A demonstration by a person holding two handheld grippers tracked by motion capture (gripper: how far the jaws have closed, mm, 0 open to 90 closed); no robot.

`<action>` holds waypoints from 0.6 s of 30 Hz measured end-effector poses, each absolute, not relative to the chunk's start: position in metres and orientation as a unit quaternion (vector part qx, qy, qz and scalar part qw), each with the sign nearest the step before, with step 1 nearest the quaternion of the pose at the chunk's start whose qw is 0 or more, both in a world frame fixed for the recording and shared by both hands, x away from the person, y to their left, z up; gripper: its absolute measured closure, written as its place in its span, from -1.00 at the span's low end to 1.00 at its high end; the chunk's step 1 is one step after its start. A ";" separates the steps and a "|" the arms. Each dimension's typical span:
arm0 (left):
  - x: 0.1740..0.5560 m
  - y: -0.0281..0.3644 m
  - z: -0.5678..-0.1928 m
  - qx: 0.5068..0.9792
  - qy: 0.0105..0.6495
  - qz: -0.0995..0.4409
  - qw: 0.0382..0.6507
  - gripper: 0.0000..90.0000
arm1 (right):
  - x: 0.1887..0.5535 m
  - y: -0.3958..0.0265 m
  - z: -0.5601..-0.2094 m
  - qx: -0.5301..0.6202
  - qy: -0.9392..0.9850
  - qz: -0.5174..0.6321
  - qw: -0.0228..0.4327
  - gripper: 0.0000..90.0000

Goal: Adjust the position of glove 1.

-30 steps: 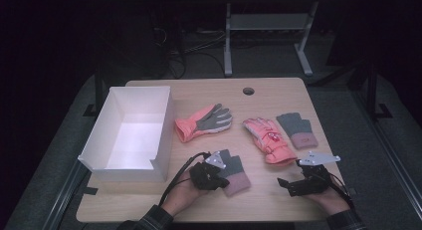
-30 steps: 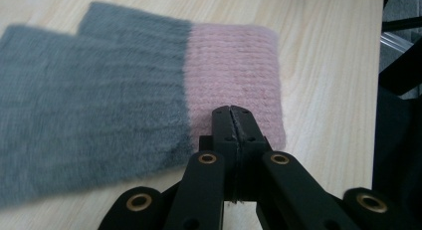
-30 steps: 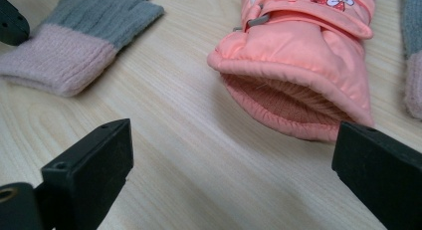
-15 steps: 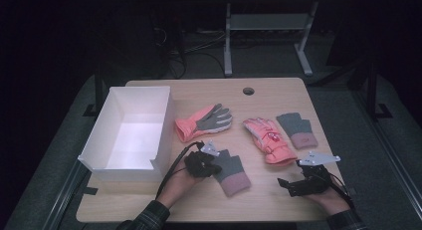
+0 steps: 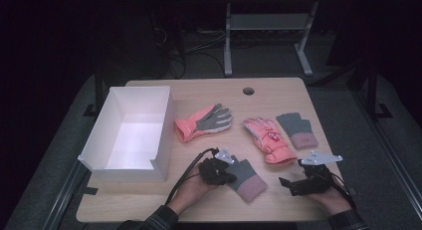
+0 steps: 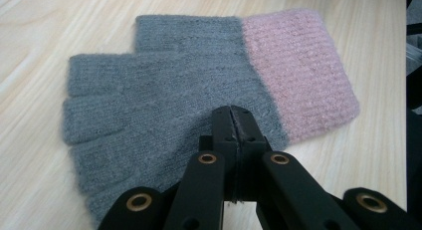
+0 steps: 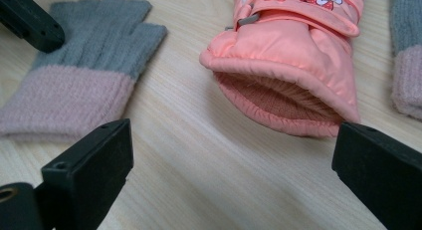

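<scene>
- High view: the left gripper sits on the finger end of the grey-and-pink knit glove at the near edge of the desk; half a second ago the glove lay a little further left, a second ago further left again, so it has been dragged right, away from the white box; the right gripper has stayed put near the coral ski glove.
- Left gripper view: its fingers are pressed together on the grey knit, pinching a fold of cloth; the glove lies flat, not lifted; I judge the grasp just made, the lift still due.
- Right gripper view: its fingers stand wide apart and empty, framing the coral glove's cuff.
</scene>
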State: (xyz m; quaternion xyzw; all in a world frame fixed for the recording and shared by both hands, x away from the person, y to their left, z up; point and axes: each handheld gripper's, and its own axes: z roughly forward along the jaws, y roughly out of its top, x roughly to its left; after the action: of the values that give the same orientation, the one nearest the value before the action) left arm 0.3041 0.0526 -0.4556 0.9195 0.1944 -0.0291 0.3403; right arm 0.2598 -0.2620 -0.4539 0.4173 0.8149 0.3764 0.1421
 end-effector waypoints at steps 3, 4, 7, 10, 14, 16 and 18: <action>0.304 0.055 -0.453 0.918 0.194 -0.023 0.345 0.99 | 0.260 -0.263 -0.453 0.419 0.813 0.377 0.144 -0.95; 0.305 0.057 -0.452 0.917 0.197 -0.021 0.347 0.99 | 0.261 -0.264 -0.452 0.418 0.813 0.378 0.144 -0.95; 0.306 0.067 -0.449 0.913 0.203 -0.012 0.355 0.77 | 0.261 -0.266 -0.448 0.418 0.815 0.376 0.138 -0.95; 0.304 0.079 -0.445 0.909 0.209 0.003 0.361 0.57 | 0.262 -0.268 -0.446 0.419 0.816 0.375 0.137 -0.95; 0.300 0.092 -0.444 0.909 0.213 0.002 0.359 0.11 | 0.263 -0.271 -0.441 0.424 0.814 0.373 0.136 -0.84; 0.296 0.099 -0.444 0.914 0.204 0.007 0.352 -0.08 | 0.265 -0.272 -0.438 0.426 0.814 0.370 0.139 -0.80; 0.291 0.105 -0.445 0.912 0.207 0.009 0.355 -0.24 | 0.268 -0.274 -0.436 0.428 0.814 0.365 0.148 -0.71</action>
State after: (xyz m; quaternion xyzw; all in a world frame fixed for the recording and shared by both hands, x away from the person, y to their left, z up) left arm 0.2914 0.1048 -0.4447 0.9116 0.2069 0.0089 0.3551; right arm 0.2676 -0.2735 -0.4357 0.4277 0.8137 0.3650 0.1477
